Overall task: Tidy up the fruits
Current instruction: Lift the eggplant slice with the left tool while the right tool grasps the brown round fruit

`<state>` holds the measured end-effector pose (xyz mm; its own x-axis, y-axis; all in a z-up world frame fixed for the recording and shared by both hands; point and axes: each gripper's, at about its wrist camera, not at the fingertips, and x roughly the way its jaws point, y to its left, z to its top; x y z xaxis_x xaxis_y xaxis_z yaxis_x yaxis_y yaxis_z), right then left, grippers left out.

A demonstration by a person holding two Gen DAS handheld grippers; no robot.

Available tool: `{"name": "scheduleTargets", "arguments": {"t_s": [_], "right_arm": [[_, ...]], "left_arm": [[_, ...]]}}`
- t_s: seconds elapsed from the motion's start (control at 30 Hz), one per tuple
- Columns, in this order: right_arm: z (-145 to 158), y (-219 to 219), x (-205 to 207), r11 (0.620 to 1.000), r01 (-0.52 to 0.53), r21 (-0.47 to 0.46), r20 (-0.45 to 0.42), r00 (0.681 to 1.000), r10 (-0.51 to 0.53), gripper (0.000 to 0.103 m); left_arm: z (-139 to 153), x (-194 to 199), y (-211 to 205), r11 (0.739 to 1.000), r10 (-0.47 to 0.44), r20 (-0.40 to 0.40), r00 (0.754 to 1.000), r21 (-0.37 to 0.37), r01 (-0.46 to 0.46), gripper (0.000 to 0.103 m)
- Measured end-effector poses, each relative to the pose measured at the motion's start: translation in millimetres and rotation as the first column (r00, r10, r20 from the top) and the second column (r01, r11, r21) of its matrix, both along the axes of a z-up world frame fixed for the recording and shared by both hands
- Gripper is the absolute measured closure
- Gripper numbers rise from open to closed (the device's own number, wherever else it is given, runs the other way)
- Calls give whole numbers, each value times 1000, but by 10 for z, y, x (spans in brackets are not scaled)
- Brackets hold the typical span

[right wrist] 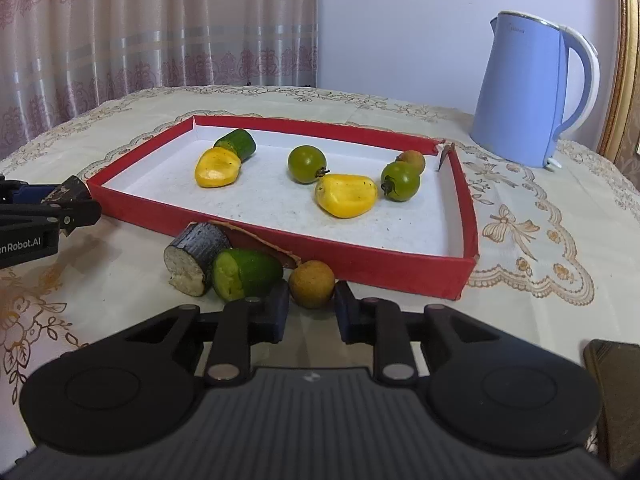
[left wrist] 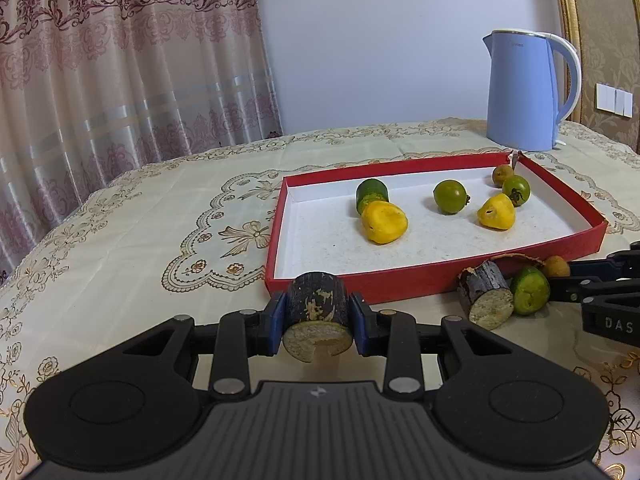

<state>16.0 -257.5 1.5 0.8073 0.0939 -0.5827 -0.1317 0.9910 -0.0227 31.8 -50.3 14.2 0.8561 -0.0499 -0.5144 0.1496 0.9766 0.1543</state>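
Patterned pink curtains [left wrist: 120, 60] and a pale wall back our scene; a cream embroidered tablecloth [left wrist: 140, 232] covers the table.

Item one: a shallow red tray [left wrist: 420, 284] with a white floor. We count six pieces inside: a green cucumber chunk [right wrist: 237, 143] touching a yellow fruit piece [right wrist: 218, 168], a green tomato [right wrist: 306, 164] near the middle, a second yellow piece [right wrist: 346, 195], a second green tomato [right wrist: 400, 181], and a small brown fruit [right wrist: 412, 160] at the far corner.

Item two: a blue electric kettle [left wrist: 520, 92] behind the tray.

Item three: our left gripper [left wrist: 318, 316], its blue pads clamped on a dark-skinned sugarcane segment [left wrist: 318, 300] just in front of the tray's near wall.

Item four: three pieces on the cloth outside the tray's front wall: another dark cane segment [right wrist: 196, 258] touching a cut green piece [right wrist: 244, 274], and a round brown longan [right wrist: 312, 284] beside them.

Item five: our right gripper [right wrist: 312, 312], fingers apart, one to each side of the longan, not closed on it.
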Motion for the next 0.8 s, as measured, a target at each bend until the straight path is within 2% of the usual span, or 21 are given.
{"name": "scheduleTargets", "arguments": {"t_s": [0.1, 0.23, 0.33, 0.47, 0.67, 0.73, 0.8], "right_arm": [[35, -94, -122, 999, 33, -1, 17, 999, -33, 80], [15, -264, -193, 997, 75, 7, -5, 997, -75, 79], [-1, -339, -189, 995, 88, 44, -14, 996, -87, 79], [3, -323, -189, 996, 84, 36, -4, 996, -84, 69], [4, -346, -171, 994, 89, 58, -2, 996, -89, 68], [4, -359, -171, 993, 92, 68, -1, 996, -92, 62], [7, -374, -179, 993, 90, 76, 4, 996, -91, 61]], "left_arm": [[15, -17, 4, 1000, -3, 5, 1000, -1, 3, 70], [10, -10, -12, 1000, -12, -4, 1000, -16, 12, 70], [0, -5, -39, 999, -19, -16, 1000, -26, 19, 70], [3, -2, -47, 1000, -18, -16, 1000, -23, 17, 70], [29, 58, -24, 999, -16, -26, 1000, -45, 15, 70], [51, 79, -28, 999, -21, -21, 1000, -47, 20, 70], [86, 99, -34, 998, -28, -9, 1000, -51, 27, 70]]}}
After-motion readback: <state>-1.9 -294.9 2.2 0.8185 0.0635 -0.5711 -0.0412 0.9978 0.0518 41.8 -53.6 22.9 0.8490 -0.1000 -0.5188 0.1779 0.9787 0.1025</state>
